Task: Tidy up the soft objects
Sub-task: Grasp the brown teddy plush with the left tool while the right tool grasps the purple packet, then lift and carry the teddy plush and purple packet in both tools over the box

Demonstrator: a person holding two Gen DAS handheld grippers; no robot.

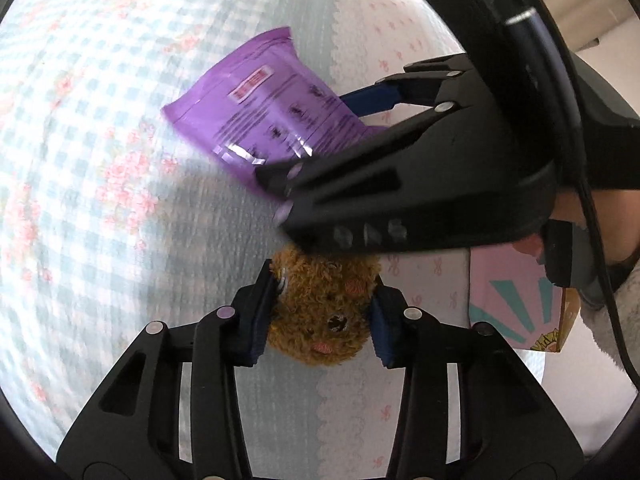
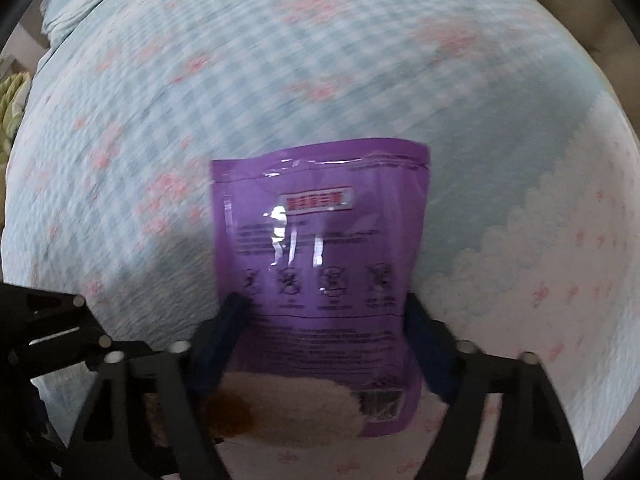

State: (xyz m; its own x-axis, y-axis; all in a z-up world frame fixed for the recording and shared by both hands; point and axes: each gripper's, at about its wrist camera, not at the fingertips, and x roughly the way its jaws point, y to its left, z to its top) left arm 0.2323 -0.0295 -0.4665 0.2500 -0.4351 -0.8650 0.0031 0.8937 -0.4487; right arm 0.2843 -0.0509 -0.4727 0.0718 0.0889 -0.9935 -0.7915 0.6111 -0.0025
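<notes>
Gripping begun, nothing sorted yet: left tool (image 1: 320,320) clamped on the plush (image 1: 324,312), right tool (image 2: 332,344) hugging the pouch (image 2: 320,264); both lie on the bed (image 1: 100,200).

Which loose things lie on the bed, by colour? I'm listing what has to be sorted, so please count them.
Purple: 1, the purple pouch
Brown: 1, the brown plush bear
Pink with teal: 1, the printed box at the bedspread edge
Total: 3
A pale fluffy thing shows at the bottom of the right wrist view; too blurred to tell, so not counted.
</notes>
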